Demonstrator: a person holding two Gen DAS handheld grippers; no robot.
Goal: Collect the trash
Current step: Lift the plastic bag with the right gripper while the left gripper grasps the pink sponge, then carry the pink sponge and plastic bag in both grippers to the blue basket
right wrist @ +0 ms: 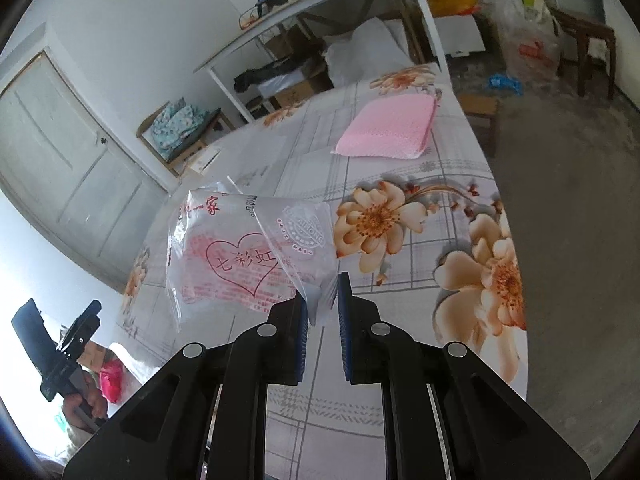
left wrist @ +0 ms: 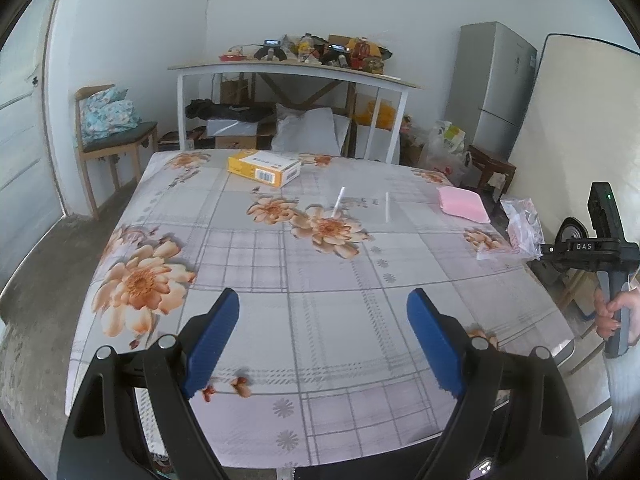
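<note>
My right gripper (right wrist: 323, 300) is shut on a clear plastic bag with red print (right wrist: 248, 252), held above the right edge of the flowered table (right wrist: 420, 380). The bag also shows in the left wrist view (left wrist: 522, 226), beside the right gripper's body. My left gripper (left wrist: 323, 312) is open and empty over the near part of the table (left wrist: 340, 320). On the table lie a yellow and white box (left wrist: 264, 168), two white straws (left wrist: 338, 202) (left wrist: 387, 207) and a pink pack (left wrist: 462, 204), also in the right wrist view (right wrist: 388, 128).
A white shelf table (left wrist: 292, 70) with clutter stands behind the table. A wooden chair (left wrist: 112, 140) is at the left, a fridge (left wrist: 492, 84) and a leaning mattress (left wrist: 568, 120) at the right. Plastic bags (left wrist: 444, 148) sit on the floor.
</note>
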